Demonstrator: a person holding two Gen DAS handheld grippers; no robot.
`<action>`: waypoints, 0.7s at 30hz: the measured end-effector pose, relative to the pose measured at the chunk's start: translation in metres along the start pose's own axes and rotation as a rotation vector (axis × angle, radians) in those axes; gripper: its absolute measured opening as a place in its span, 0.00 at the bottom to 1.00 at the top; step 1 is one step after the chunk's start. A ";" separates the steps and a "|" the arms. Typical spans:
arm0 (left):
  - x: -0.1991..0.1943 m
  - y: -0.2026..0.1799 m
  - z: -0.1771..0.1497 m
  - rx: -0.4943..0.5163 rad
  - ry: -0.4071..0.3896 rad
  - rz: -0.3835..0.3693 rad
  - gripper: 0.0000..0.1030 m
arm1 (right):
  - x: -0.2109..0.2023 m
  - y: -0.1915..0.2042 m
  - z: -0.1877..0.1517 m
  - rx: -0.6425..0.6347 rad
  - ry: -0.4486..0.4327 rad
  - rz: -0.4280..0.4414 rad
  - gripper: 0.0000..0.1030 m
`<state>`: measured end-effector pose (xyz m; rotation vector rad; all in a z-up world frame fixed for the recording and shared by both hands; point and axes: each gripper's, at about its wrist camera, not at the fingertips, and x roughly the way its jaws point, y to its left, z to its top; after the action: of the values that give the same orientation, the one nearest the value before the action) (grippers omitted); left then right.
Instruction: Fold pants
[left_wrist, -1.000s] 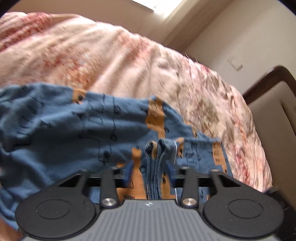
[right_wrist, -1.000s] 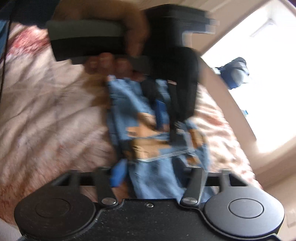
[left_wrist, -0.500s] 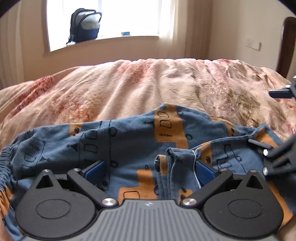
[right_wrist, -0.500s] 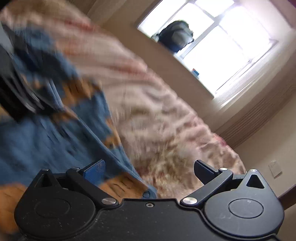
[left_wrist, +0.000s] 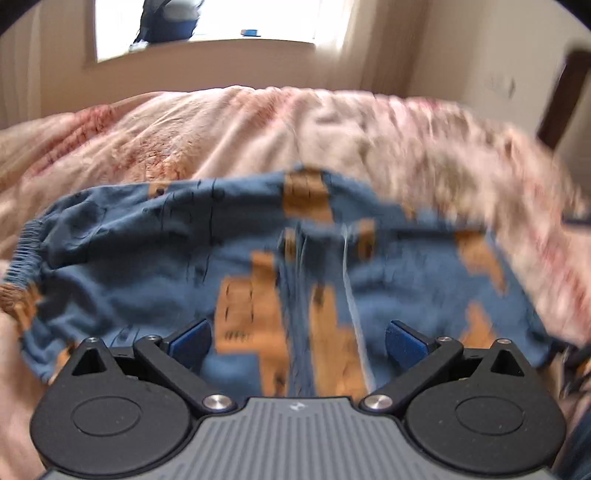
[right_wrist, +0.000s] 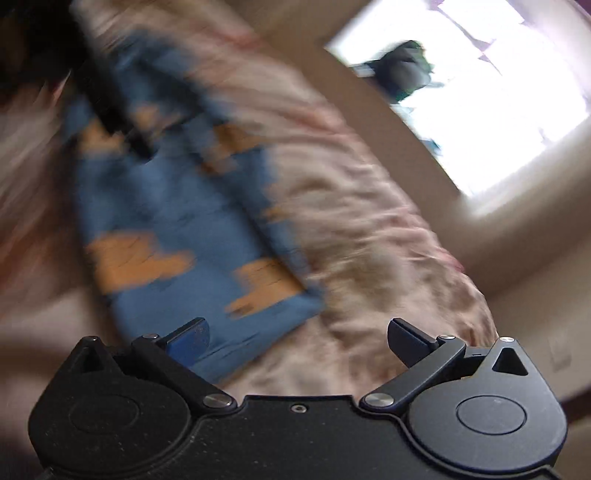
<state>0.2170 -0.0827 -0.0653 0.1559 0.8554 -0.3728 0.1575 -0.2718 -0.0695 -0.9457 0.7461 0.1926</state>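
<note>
The pants are spread flat on the quilt, just ahead of the left gripper, whose jaws have just been opened wide; nothing is grasped. The right gripper is likewise released, the pants' end lying by its left finger.

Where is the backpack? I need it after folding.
The backpack stands on the window sill beyond the bed, top left of centre in the left wrist view and upper right in the right wrist view.

One pants; one bedspread; one backpack, blurred; two grippers.
</note>
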 end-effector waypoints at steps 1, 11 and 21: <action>0.000 -0.006 -0.007 0.075 -0.012 0.044 1.00 | 0.006 0.007 -0.005 -0.055 0.029 -0.016 0.99; -0.047 0.037 -0.007 -0.008 0.013 0.035 1.00 | -0.009 -0.026 0.019 0.103 -0.070 -0.032 0.99; -0.048 0.144 -0.025 -0.329 -0.056 0.153 1.00 | 0.076 -0.003 0.131 0.217 -0.166 0.109 0.99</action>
<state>0.2262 0.0700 -0.0472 -0.0930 0.8324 -0.0895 0.2795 -0.1824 -0.0704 -0.6747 0.6510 0.2759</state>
